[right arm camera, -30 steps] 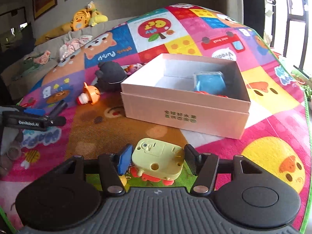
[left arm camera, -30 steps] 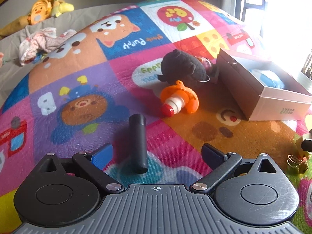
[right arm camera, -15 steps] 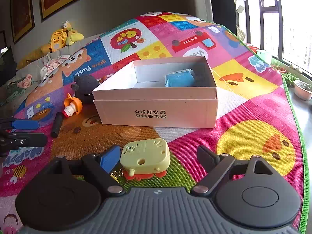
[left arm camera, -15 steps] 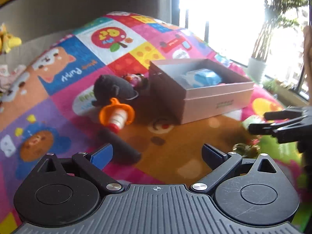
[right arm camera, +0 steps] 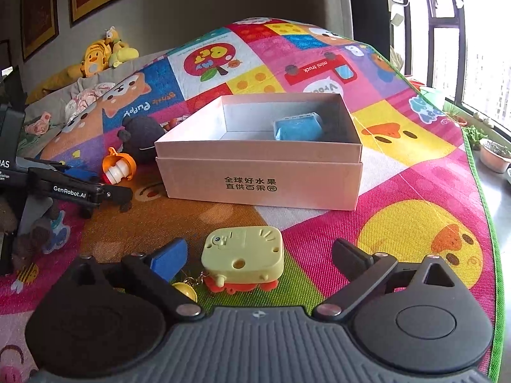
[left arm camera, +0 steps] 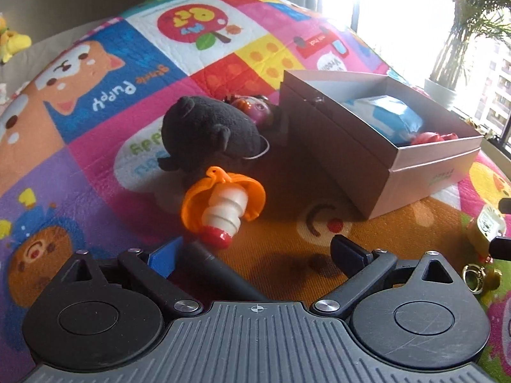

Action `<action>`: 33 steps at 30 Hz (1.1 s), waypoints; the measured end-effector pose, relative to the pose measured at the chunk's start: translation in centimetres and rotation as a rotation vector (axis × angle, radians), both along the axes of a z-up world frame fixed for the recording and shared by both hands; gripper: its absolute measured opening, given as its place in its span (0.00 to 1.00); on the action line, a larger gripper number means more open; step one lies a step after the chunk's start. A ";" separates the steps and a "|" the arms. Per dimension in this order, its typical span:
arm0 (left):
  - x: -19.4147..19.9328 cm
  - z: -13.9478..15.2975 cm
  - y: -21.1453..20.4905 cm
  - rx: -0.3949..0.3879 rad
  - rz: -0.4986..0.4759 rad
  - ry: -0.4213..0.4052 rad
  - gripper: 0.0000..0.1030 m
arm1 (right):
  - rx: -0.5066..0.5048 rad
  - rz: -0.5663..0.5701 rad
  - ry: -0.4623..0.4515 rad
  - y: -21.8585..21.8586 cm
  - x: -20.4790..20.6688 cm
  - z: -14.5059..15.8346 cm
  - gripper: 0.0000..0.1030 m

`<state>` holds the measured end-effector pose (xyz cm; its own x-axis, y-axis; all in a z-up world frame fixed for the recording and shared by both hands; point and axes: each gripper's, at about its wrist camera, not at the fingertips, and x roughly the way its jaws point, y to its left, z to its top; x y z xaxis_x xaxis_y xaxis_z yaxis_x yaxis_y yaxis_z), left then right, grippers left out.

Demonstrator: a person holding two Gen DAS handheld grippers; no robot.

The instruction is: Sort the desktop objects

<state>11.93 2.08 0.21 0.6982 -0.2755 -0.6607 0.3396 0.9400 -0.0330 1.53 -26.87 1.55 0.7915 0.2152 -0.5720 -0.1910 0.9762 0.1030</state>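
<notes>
My left gripper (left arm camera: 255, 252) is open, with a black cylinder (left arm camera: 220, 274) lying on the mat between its fingers, close to the blue left one. An orange-and-white toy (left arm camera: 223, 206) and a black plush (left arm camera: 207, 132) lie just ahead. The pink box (left arm camera: 377, 166) holds a blue pack (left arm camera: 392, 116) and a red item. My right gripper (right arm camera: 260, 255) is open around a yellow keychain toy (right arm camera: 244, 253) resting on the mat, not touching it. The box (right arm camera: 258, 178) stands ahead of it, and the left gripper (right arm camera: 105, 196) shows at left.
A round purple toy (left arm camera: 255, 108) lies between the plush and the box. Gold rings (left arm camera: 477, 279) lie at the right in the left wrist view. Plush toys (right arm camera: 102, 57) and cloths lie beyond the mat's far left. Plant pots (right arm camera: 495, 156) stand by the window.
My left gripper has swung back left and down over the black cylinder. My right gripper has opened wider and let go of the yellow toy, which now rests on the mat.
</notes>
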 end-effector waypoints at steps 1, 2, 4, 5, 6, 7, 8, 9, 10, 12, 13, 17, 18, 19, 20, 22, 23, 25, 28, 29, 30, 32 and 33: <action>-0.4 -0.1 -0.2 -0.002 -0.013 0.001 0.98 | 0.001 0.001 0.002 0.0 0.0 0.0 0.95; -0.9 -0.1 -0.5 0.004 -0.022 -0.001 0.98 | 0.003 0.001 0.003 -0.1 0.0 -0.1 0.95; -2.0 0.0 -0.9 -0.004 -0.042 0.006 0.98 | 0.005 0.000 0.010 -0.1 0.1 -0.1 0.96; -2.5 0.0 -1.0 -0.015 -0.051 0.011 0.98 | 0.005 -0.001 0.013 0.0 0.2 -0.1 0.96; -3.1 0.0 -1.1 -0.022 -0.057 0.014 0.98 | 0.004 -0.002 0.015 0.0 0.2 -0.2 0.96; -3.8 0.0 -1.3 -0.023 -0.064 0.013 0.98 | 0.003 -0.002 0.015 0.0 0.2 -0.1 0.96; -4.5 0.0 -1.4 -0.023 -0.074 0.013 0.99 | 0.003 -0.003 0.014 0.0 0.2 -0.1 0.97; -5.2 0.0 -1.6 -0.025 -0.082 0.014 0.99 | 0.003 -0.004 0.013 0.0 0.2 -0.1 0.97; -5.7 0.1 -1.7 -0.026 -0.087 0.016 0.99 | 0.002 -0.005 0.014 0.0 0.2 -0.1 0.97; -6.7 0.1 -1.9 -0.037 -0.105 0.023 0.99 | 0.002 -0.006 0.017 0.0 0.2 -0.2 0.97; -7.1 0.1 -2.0 -0.042 -0.114 0.026 0.99 | 0.001 -0.006 0.018 0.0 0.2 -0.2 0.97; -7.8 0.0 -2.4 -0.028 -0.126 0.020 0.99 | -0.001 -0.009 0.021 0.1 0.3 -0.2 0.98; -7.8 -0.1 -2.6 -0.020 -0.120 0.018 0.99 | -0.001 -0.010 0.021 0.1 0.3 -0.2 0.98; -7.8 -0.1 -2.7 -0.011 -0.108 0.016 0.99 | -0.002 -0.012 0.022 0.1 0.3 -0.2 0.98; -7.7 -0.1 -2.8 -0.003 -0.095 0.014 0.99 | -0.003 -0.013 0.023 0.1 0.3 -0.2 0.99; -7.6 -0.1 -3.0 0.008 -0.072 0.013 0.99 | -0.002 -0.016 0.023 0.1 0.3 -0.2 1.00; -7.5 -0.1 -3.1 0.015 -0.062 0.012 0.99 | -0.003 -0.016 0.023 0.1 0.3 -0.2 1.00; -7.3 -0.1 -3.3 0.029 -0.040 0.010 0.99 | -0.003 -0.016 0.023 0.1 0.3 -0.2 1.00; -7.0 -0.2 -3.5 0.040 -0.017 0.009 0.99 | -0.002 -0.016 0.023 0.1 0.3 -0.2 1.00; -7.0 -0.2 -3.6 0.043 -0.012 0.008 0.99 | -0.002 -0.015 0.023 0.1 0.3 -0.2 1.00; -7.0 -0.2 -3.6 0.044 -0.010 0.007 0.97 | -0.002 -0.015 0.022 0.1 0.3 -0.2 1.00; -7.0 -0.1 -3.6 0.046 0.000 0.001 0.93 | -0.003 -0.014 0.021 0.1 0.3 -0.2 1.00; -7.0 0.0 -3.6 0.046 0.005 -0.003 0.86 | -0.003 -0.013 0.020 0.1 0.3 -0.2 1.00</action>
